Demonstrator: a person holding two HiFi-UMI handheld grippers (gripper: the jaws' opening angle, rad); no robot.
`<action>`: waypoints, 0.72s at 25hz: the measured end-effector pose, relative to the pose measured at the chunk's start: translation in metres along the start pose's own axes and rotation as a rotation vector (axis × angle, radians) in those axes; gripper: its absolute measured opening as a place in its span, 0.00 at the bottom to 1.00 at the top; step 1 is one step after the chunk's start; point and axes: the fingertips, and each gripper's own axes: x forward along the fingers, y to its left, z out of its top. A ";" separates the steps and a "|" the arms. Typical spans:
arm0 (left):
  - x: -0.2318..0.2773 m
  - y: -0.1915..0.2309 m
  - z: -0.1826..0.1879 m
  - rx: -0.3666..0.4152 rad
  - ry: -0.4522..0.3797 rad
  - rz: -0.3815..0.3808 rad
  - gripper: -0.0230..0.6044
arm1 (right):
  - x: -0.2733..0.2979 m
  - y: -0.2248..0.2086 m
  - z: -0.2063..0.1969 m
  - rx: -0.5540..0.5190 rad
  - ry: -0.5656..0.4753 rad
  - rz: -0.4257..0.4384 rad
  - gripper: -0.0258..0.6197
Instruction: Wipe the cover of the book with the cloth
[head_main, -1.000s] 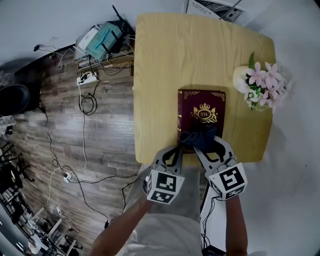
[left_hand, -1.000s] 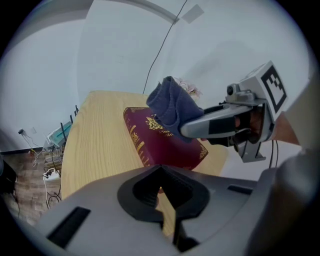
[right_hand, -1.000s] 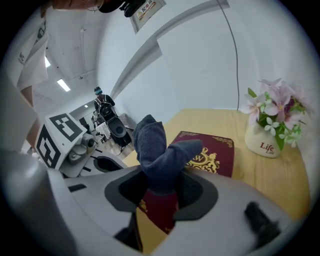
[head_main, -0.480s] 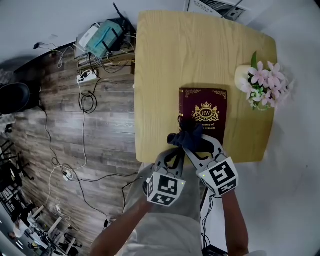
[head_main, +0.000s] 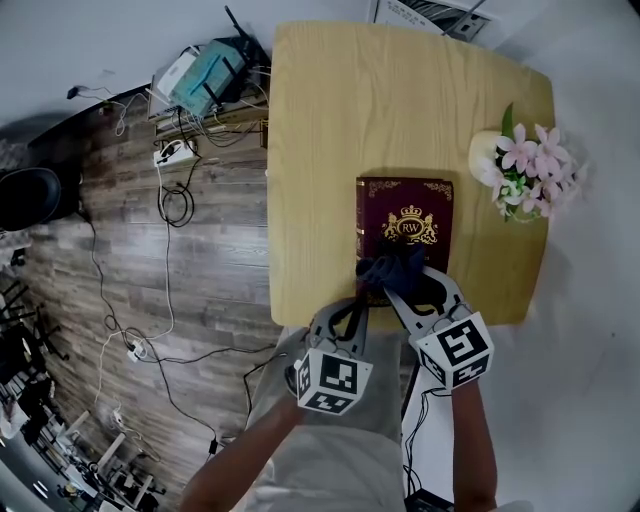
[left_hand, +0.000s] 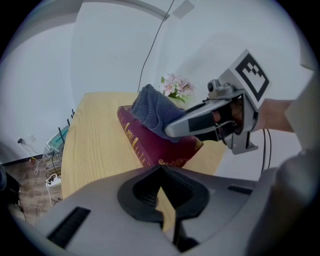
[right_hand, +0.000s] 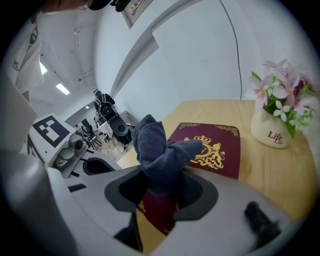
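A maroon book (head_main: 405, 215) with a gold crest lies flat on the wooden table (head_main: 340, 120), near its front edge. A dark blue cloth (head_main: 390, 268) rests bunched on the near part of the cover, and my right gripper (head_main: 408, 287) is shut on it. From the right gripper view the cloth (right_hand: 156, 150) rises out of the jaws over the book (right_hand: 212, 149). My left gripper (head_main: 357, 302) hovers just left of it by the book's near left corner, shut on nothing. The left gripper view shows the cloth (left_hand: 154, 112) on the book (left_hand: 162, 145).
A white vase of pink flowers (head_main: 520, 165) stands on the table just right of the book, also as the vase (right_hand: 272, 127) in the right gripper view. Left of the table, cables and a power strip (head_main: 172, 155) lie on the wood floor.
The right gripper swept the cloth to the left across the near part of the cover, then back to the right. The left gripper has barely moved.
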 end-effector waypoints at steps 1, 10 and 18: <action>0.000 0.000 0.000 0.000 0.000 0.000 0.05 | -0.003 -0.005 -0.001 0.006 -0.001 -0.012 0.29; 0.001 0.000 0.000 -0.010 0.004 -0.001 0.05 | -0.030 -0.045 -0.017 0.054 0.008 -0.106 0.29; 0.001 0.001 0.000 -0.020 0.005 0.003 0.05 | -0.050 -0.062 -0.030 0.001 0.056 -0.208 0.29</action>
